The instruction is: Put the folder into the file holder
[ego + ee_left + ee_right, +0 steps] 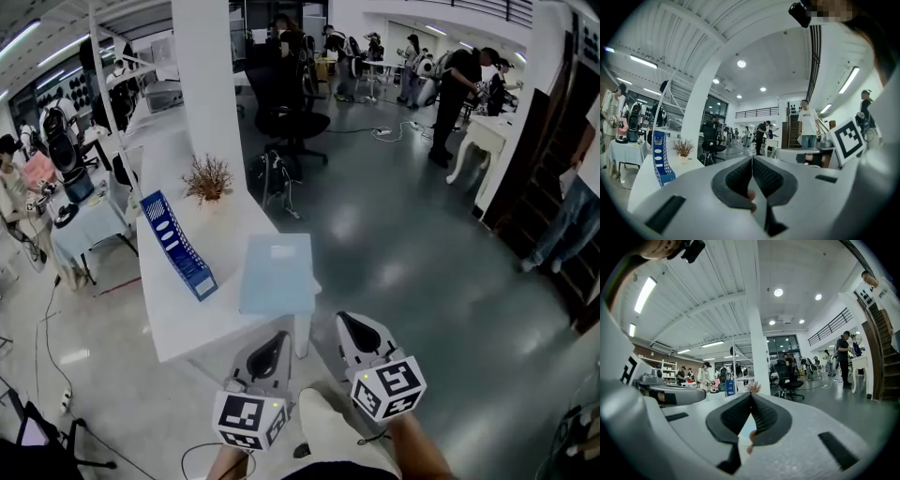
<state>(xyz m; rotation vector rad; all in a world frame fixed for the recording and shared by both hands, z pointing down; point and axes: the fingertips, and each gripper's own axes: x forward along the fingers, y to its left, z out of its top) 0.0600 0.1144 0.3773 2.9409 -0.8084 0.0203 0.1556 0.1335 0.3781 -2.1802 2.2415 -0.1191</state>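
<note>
Left tool (279, 337) and right tool (345, 319), closed, point toward the folder (277, 273).

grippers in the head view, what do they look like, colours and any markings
Both the left gripper and the right gripper have pale grey plastic bodies that taper toward the jaws. Their pads are dark with a fine texture. Each carries a cube with black-and-white square markers at its rear. No sleeves show on the forearms.

One folder (277, 274), one file holder (178, 244) — one dried plant (208, 178).
</note>
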